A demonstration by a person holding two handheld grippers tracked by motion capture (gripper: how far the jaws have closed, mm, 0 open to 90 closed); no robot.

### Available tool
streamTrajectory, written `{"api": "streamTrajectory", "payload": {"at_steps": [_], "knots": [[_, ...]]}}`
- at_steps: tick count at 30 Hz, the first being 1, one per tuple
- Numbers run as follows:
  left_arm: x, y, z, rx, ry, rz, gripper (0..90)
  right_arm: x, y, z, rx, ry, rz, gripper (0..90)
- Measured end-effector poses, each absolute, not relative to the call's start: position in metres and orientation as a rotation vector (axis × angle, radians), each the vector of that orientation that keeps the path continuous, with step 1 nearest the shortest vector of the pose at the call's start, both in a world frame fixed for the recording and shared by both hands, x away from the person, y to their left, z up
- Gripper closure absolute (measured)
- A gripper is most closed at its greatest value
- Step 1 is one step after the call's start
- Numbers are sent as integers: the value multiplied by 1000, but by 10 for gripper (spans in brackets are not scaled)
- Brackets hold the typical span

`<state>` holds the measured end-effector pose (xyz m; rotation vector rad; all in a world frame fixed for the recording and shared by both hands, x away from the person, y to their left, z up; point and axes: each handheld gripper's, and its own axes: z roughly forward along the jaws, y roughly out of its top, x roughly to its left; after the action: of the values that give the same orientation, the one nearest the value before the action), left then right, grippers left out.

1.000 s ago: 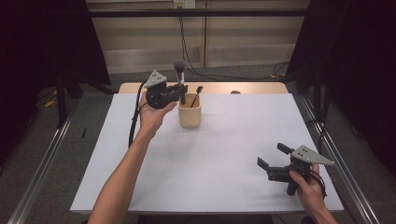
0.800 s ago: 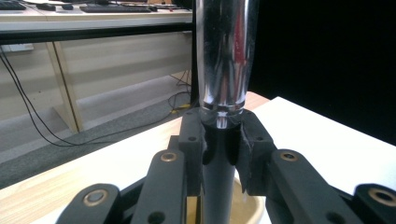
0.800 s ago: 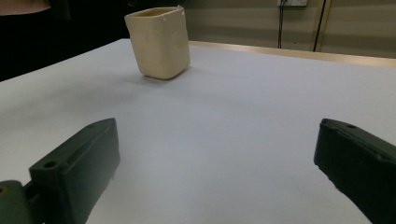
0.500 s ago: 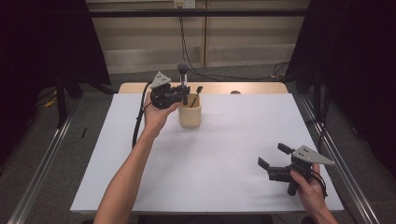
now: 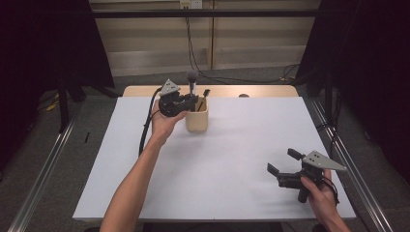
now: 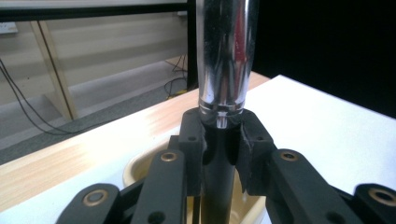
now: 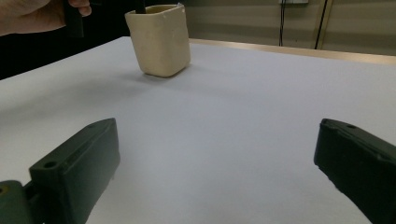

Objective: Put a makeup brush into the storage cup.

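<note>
Between left gripper (image 5: 192,101) jaws: makeup brush (image 6: 223,60) pinched, upright over beige cup (image 5: 197,118). Lowering straight, releasing only once seated.

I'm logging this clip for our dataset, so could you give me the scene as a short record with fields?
setting: white table, wooden strip along its far edge
held item: makeup brush, upright, shiny metal ferrule, handle reaching down into the cup
container: beige cup, far left of the table, another dark utensil inside
left gripper: shut on the brush handle, above the cup
right gripper: jaws wide apart, nothing between them, low over the near right of the table
stage: brush partly inside the cup, not yet released
</note>
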<state>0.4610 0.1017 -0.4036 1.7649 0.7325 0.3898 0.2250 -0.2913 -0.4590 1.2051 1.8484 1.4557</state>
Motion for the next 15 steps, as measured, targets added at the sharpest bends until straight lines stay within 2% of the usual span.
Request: {"api": "streamTrajectory", "payload": {"at_steps": [15], "knots": [[458,98,-413,1789,726,388,746,225,-290,-459,1192,1863,1453,0]]}}
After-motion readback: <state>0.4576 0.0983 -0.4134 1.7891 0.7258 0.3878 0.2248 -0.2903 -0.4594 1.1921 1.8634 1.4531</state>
